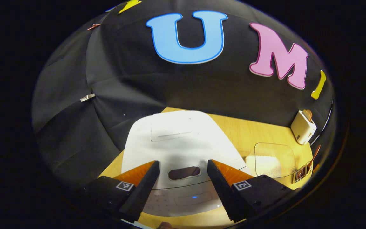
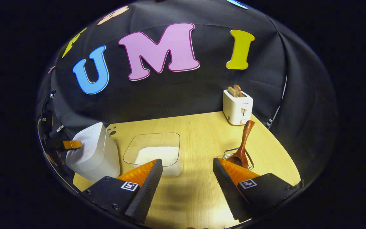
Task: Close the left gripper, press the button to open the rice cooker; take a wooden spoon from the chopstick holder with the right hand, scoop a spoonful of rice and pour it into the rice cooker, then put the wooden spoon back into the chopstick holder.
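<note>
The white rice cooker (image 1: 176, 140) stands with its lid down, right below my left gripper (image 1: 183, 183), whose fingers stand wide open on either side of the dark oval button (image 1: 184, 172). The cooker (image 2: 94, 152) also sits at the left of the right gripper view, with the left gripper (image 2: 70, 145) above it. A clear container of white rice (image 2: 156, 154) (image 1: 270, 162) rests mid-table. The wooden spoon (image 2: 241, 144) stands in the wire chopstick holder (image 2: 249, 160) (image 1: 302, 173). My right gripper (image 2: 187, 184) hovers open over bare table, between the rice and the holder.
A white toaster (image 2: 237, 106) (image 1: 303, 127) with bread slices stands at the back right of the wooden table (image 2: 202, 133). Black cloth walls close the booth behind and on both sides. A cable (image 2: 278, 108) hangs down the wall beside the toaster.
</note>
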